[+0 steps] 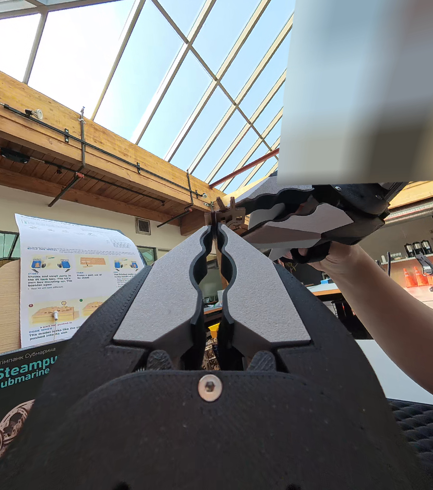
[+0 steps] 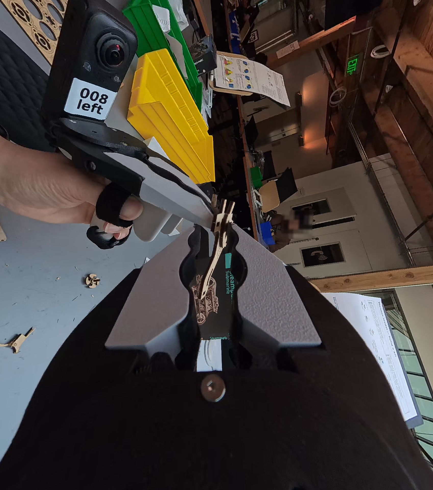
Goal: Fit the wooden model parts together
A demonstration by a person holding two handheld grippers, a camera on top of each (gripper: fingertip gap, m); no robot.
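The small wooden assembly (image 2: 222, 220) is held up in the air between the two tools, well above the tabletop (image 2: 24, 278), and everything else is best placed from it. The left tool (image 1: 214, 225) comes at it with its tips pressed together on a thin edge of the wood; the right tool (image 2: 215, 233) meets it from the other side, its tips pinching a long slender wooden strip (image 2: 210, 267) that runs back from the assembly down the gap between its fingers. As far as I can judge, the task is partway: a few pieces are already slotted into a little cross-shaped cluster, and the strip seems to be either just seated or being pushed home; I cannot tell whether the joint is fully closed. More remains, since loose parts lie on the tabletop below the assembly: a small round toothed piece (image 2: 92, 280) and a forked piece (image 2: 0, 343). Only the right wrist view shows these, along with the yellow bins (image 2: 172, 114) beyond. The left wrist view looks upward instead, showing the assembly dark against the skylight, an instruction sheet (image 1: 74, 273) and the kit box (image 1: 11, 384) below it.
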